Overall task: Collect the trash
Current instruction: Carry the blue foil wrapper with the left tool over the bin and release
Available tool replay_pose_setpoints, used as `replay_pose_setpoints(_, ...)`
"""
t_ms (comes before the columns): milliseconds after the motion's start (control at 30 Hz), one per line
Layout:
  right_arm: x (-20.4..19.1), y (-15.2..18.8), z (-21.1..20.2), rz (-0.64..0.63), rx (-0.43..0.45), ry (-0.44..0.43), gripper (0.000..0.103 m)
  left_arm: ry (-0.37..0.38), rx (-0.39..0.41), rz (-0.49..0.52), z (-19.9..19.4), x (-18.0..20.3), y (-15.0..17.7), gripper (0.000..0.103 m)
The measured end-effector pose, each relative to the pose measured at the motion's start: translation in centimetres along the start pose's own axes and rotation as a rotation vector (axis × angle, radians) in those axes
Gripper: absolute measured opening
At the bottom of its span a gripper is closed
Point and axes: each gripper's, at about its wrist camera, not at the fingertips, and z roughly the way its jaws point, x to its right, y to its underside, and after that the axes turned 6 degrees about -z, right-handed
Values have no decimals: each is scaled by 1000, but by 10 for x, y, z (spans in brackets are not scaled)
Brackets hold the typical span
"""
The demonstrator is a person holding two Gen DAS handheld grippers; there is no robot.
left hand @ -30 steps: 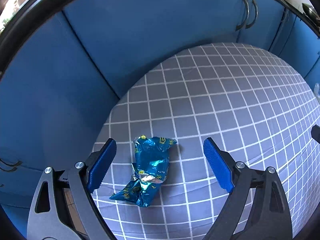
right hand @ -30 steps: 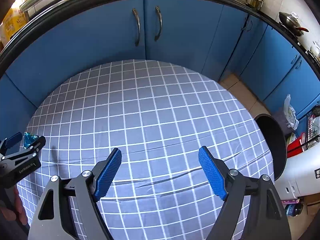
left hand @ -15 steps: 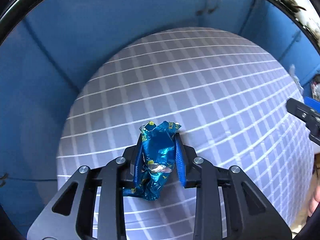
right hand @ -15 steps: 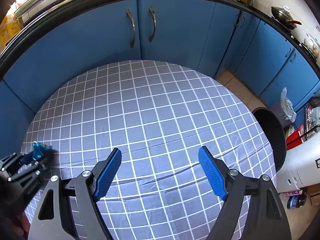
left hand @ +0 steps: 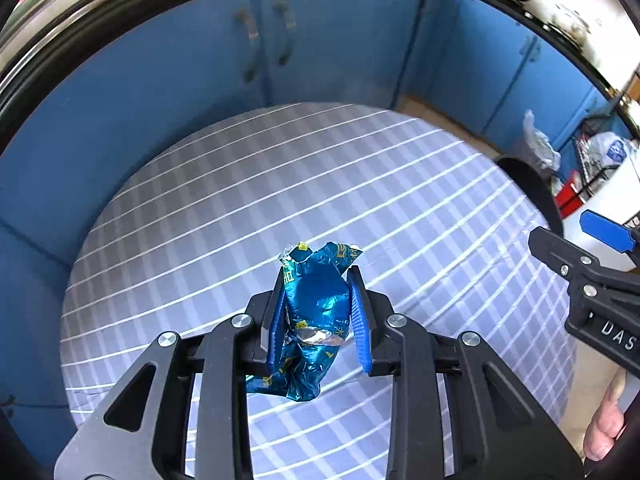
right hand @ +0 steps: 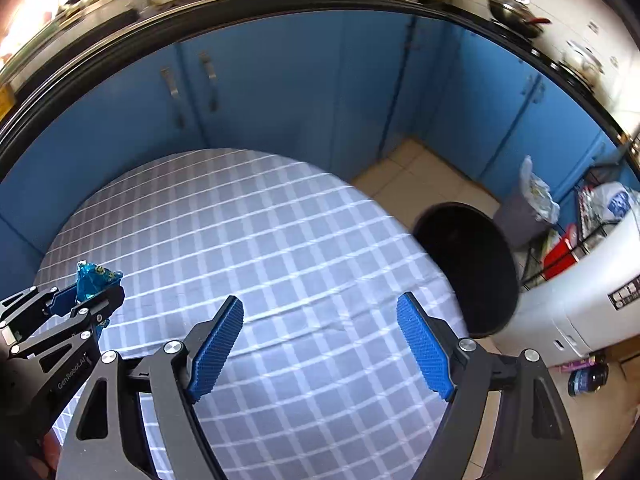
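Along the back of the scene, cabinets: blue cabinet doors (right hand: 280, 92) curve round behind everything, with metal handles on two of them and a dark counter edge above.
Table: a round table under a grey cloth with a white grid (right hand: 260, 248) fills the middle of both views; the cloth shows a few creases toward its near edge.
Floor: beige tiles (right hand: 404, 176) show between the table and the cabinets, on the right.
White appliance: a white box-shaped unit (right hand: 580, 312) stands at the far right, beside the bin.
Bin: a black round bin (right hand: 468, 268), mouth open, sits on the floor just off the table's right edge.
Small bin: a grey bin lined with a plastic bag (right hand: 524, 216) stands farther back, by the cabinets.
Right gripper: the right gripper (right hand: 320, 344) hovers above the near part of the table, blue pads spread wide with nothing between them.
Left gripper: the left gripper (left hand: 318, 316) has its blue pads drawn in narrow, pinching the wrapper from both sides.
Wrapper: a crumpled shiny blue wrapper (left hand: 316, 308) with yellow print is held between the left pads, over the left side of the table; its torn top sticks out past the fingertips and its lower end hangs below them. Whether it touches the cloth cannot be told.
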Motion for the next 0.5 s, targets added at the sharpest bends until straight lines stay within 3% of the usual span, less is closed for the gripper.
replay_pose_setpoints(500, 111, 8, -6, 83, 20, 47, 77, 50, 16, 108, 14, 133, -34, 29)
